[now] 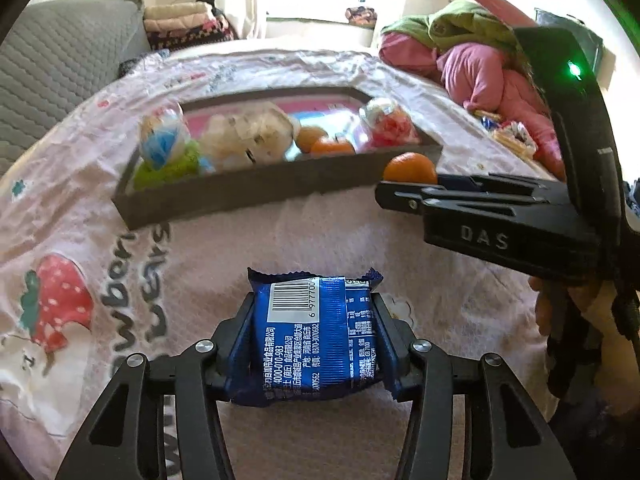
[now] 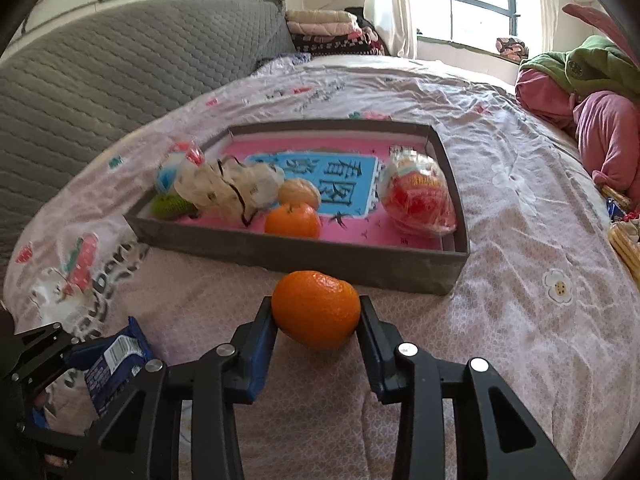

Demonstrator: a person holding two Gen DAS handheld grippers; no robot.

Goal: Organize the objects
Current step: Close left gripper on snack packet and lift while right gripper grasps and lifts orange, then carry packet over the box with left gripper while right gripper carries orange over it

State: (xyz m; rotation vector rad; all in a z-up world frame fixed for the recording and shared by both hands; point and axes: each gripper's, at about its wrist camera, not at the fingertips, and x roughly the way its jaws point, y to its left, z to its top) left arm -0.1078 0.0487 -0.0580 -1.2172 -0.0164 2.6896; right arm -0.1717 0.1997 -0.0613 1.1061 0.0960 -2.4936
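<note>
Blue snack packet point(image 1: 316, 336) sits clamped in your left gripper point(image 1: 316, 320); your right gripper point(image 2: 316, 316) pinches the orange point(image 2: 316, 310). Both look ready, probably, for lifting over the tray point(image 2: 360, 258).

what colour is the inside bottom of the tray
Pink with a blue panel of black characters on the tray floor, clearest in the right wrist view.

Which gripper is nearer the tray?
Right. The right gripper, shut on an orange, is just short of the tray; the left gripper, holding a blue packet, sits farther back.
</note>
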